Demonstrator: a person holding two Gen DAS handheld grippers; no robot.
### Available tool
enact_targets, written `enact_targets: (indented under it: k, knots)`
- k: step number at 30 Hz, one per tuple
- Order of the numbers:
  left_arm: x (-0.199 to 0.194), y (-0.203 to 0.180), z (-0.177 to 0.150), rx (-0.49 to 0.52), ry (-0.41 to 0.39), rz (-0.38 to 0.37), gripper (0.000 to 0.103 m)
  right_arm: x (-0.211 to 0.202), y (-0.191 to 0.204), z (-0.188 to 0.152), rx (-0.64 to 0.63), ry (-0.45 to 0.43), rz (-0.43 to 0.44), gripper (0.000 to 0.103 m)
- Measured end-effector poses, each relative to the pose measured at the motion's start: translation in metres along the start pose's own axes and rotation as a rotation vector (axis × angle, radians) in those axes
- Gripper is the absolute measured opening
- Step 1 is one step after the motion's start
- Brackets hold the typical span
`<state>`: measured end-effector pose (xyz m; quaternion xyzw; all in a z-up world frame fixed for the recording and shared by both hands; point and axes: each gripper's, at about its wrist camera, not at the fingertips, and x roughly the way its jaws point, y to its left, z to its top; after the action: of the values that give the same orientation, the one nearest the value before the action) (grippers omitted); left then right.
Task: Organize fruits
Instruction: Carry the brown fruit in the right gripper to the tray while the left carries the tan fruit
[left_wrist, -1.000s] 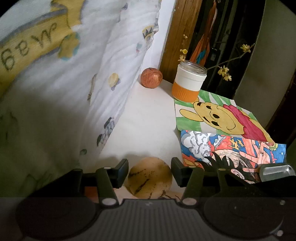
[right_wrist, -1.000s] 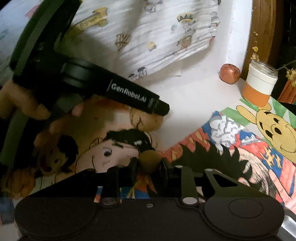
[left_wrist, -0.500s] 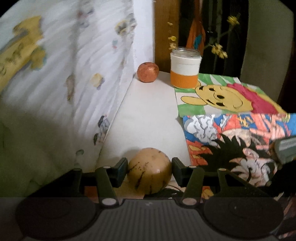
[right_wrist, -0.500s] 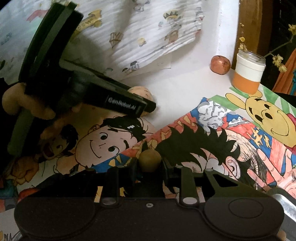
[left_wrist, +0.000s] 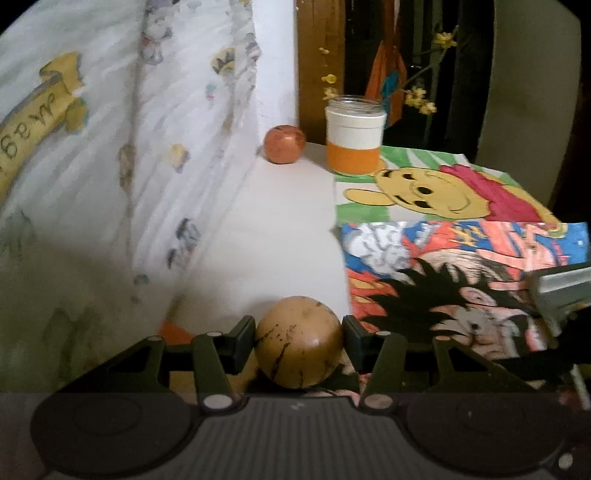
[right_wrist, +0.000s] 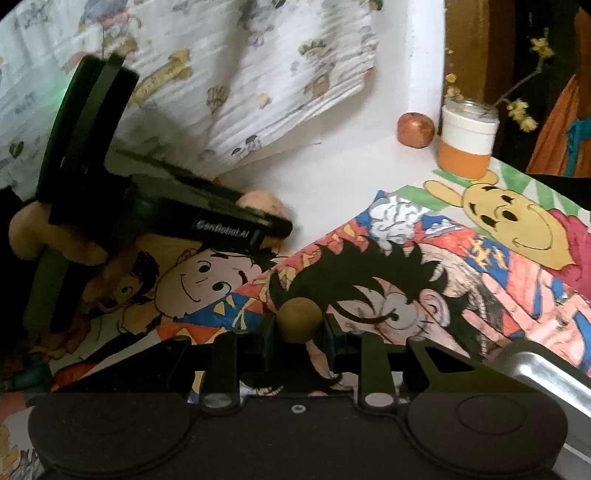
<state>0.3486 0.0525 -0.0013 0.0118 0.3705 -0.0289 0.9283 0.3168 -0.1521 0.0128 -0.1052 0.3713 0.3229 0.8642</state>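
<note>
My left gripper (left_wrist: 299, 338) is shut on a round tan fruit with dark streaks (left_wrist: 298, 350) and holds it just above the white table. In the right wrist view the left gripper (right_wrist: 255, 225) shows at the left with that fruit (right_wrist: 260, 201) peeking past it. My right gripper (right_wrist: 299, 328) is shut on a small brown round fruit (right_wrist: 299, 319) above the cartoon drawings. A red apple (left_wrist: 283, 144) sits at the far corner of the table; it also shows in the right wrist view (right_wrist: 415, 130).
A white and orange jar (left_wrist: 355, 139) with flower twigs stands beside the apple. Coloured cartoon drawings (left_wrist: 443, 236) cover the table's right side. A printed white cloth (left_wrist: 110, 166) hangs along the left. A metal tray edge (right_wrist: 546, 373) lies at the lower right.
My left gripper has closed on the tan fruit and lifted it off the table, levelling out. My right gripper has moved right over the drawings with its small fruit.
</note>
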Motion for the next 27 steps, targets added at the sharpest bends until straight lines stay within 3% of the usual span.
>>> enact_targets:
  k: [12,27]
  knots:
    - [-0.034,-0.027,-0.003,-0.057,-0.033,-0.129,0.055,-0.053,-0.018,-0.019,0.072,-0.072,-0.046,0.029]
    - [-0.059,-0.092,-0.002,-0.106,-0.116,-0.248,0.055,-0.127,-0.068,-0.056,0.175,-0.201,-0.181,0.029]
